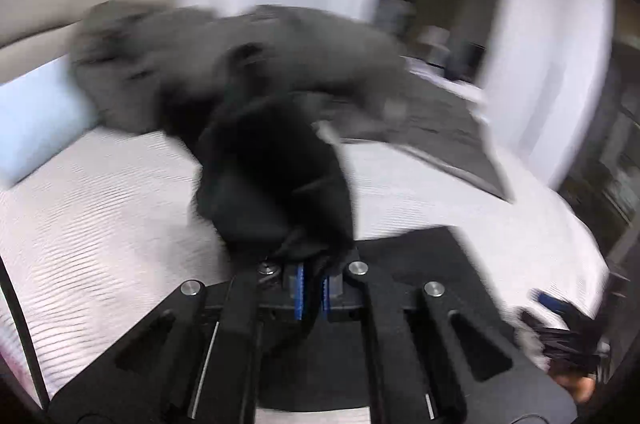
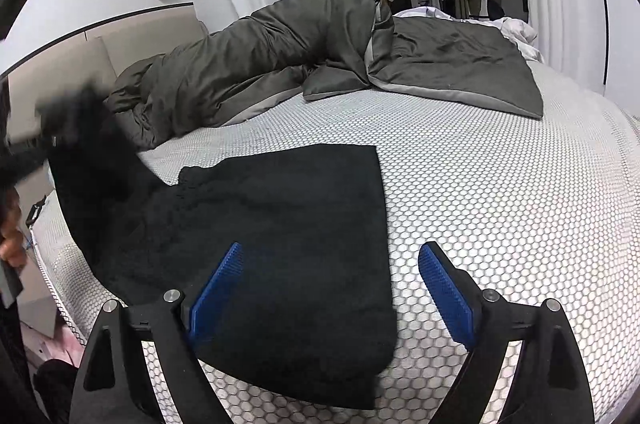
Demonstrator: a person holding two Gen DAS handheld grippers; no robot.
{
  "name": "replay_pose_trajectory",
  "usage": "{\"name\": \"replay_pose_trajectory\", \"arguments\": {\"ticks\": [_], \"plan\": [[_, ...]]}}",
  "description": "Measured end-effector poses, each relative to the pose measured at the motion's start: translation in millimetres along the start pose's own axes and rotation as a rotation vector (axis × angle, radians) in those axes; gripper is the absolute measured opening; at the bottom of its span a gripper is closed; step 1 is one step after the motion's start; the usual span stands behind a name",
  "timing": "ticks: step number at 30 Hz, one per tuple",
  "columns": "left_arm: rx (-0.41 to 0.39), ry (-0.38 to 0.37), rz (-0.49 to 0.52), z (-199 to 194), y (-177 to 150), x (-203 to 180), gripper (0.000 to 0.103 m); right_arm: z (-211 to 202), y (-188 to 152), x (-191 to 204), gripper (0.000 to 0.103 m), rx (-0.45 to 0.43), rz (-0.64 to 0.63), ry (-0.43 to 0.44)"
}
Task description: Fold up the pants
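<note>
Black pants (image 2: 288, 232) lie on a white honeycomb-patterned mattress (image 2: 500, 192), partly flat. In the right wrist view their left end is lifted off the bed at the frame's left side. My left gripper (image 1: 313, 290) is shut on a bunch of the black pants (image 1: 276, 184), which hang up and away from its blue pads; that view is motion-blurred. My right gripper (image 2: 332, 284) is open and empty, its blue pads (image 2: 446, 290) hovering just above the near part of the pants.
A rumpled dark olive duvet (image 2: 320, 56) lies across the far side of the bed. A beige headboard (image 2: 100, 44) is at the left. A light blue pillow (image 1: 36, 120) sits by the headboard. White curtains and a dark doorway stand behind.
</note>
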State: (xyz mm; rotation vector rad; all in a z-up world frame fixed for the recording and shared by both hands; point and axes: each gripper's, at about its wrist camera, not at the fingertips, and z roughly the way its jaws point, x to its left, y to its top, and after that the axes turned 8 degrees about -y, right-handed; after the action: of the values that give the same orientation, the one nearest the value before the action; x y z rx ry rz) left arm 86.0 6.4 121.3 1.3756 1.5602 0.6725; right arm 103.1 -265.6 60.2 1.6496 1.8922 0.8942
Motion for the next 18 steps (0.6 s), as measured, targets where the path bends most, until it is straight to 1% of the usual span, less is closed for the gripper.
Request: {"name": "replay_pose_trajectory", "arguments": {"ticks": [2, 3, 4, 5, 6, 7, 8, 9, 10, 11, 12, 13, 14, 15, 16, 17, 18], "plan": [[0.029, -0.095, 0.054, 22.1, -2.5, -46.3, 0.005, -1.7, 1.4, -9.5, 0.091, -0.003, 0.007, -0.038], [0.058, -0.143, 0.079, 38.2, -10.6, -76.2, 0.005, -2.7, 2.0, -16.5, 0.091, -0.004, 0.021, -0.062], [0.085, -0.183, 0.102, 51.2, -18.9, -94.8, 0.014, -4.0, 2.5, -25.9, 0.091, -0.003, 0.047, -0.081], [0.123, -0.234, 0.133, 67.1, -29.7, -113.7, 0.032, -4.1, 3.1, -38.7, 0.091, 0.007, 0.089, -0.099], [0.197, -0.291, 0.181, 85.7, -47.7, -132.8, 0.044, -2.2, 3.0, -50.5, 0.093, 0.031, 0.125, -0.115], [0.223, -0.305, 0.210, 93.9, -60.7, -141.6, 0.058, 2.7, 1.9, -62.9, 0.093, 0.079, 0.159, -0.139], [0.235, -0.302, 0.234, 98.0, -76.2, -149.0, 0.062, 7.3, -0.5, -74.8, 0.093, 0.118, 0.187, -0.181], [0.243, -0.297, 0.262, 101.8, -88.6, -151.0, 0.063, 10.4, -2.6, -83.7, 0.093, 0.139, 0.207, -0.219], [0.250, -0.301, 0.278, 99.4, -98.6, -151.2, 0.066, 12.6, -4.4, -91.0, 0.093, 0.157, 0.222, -0.244], [0.262, -0.304, 0.284, 100.8, -102.3, -147.3, 0.071, 12.9, -4.9, -96.0, 0.093, 0.160, 0.238, -0.236], [0.265, -0.309, 0.274, 95.0, -105.1, -141.2, 0.072, 12.3, -4.4, -97.6, 0.093, 0.158, 0.251, -0.211], [0.252, -0.310, 0.261, 87.5, -103.4, -131.5, 0.077, 10.8, -3.4, -96.9, 0.092, 0.152, 0.259, -0.177], [0.230, -0.304, 0.246, 80.1, -96.0, -123.3, 0.085, 8.4, -2.1, -93.0, 0.092, 0.138, 0.263, -0.126], [0.196, -0.285, 0.230, 68.5, -92.4, -107.8, 0.087, 6.9, -0.6, -87.2, 0.092, 0.130, 0.256, -0.081], [0.164, -0.254, 0.211, 56.5, -88.2, -90.7, 0.090, 6.3, 1.0, -76.8, 0.092, 0.123, 0.237, -0.015], [0.144, -0.220, 0.191, 49.1, -85.5, -73.5, 0.093, 7.4, 2.0, -67.9, 0.092, 0.124, 0.218, 0.032], [0.129, -0.168, 0.156, 53.2, -76.9, -47.7, 0.093, 9.2, 2.6, -58.6, 0.092, 0.128, 0.197, 0.087]]}}
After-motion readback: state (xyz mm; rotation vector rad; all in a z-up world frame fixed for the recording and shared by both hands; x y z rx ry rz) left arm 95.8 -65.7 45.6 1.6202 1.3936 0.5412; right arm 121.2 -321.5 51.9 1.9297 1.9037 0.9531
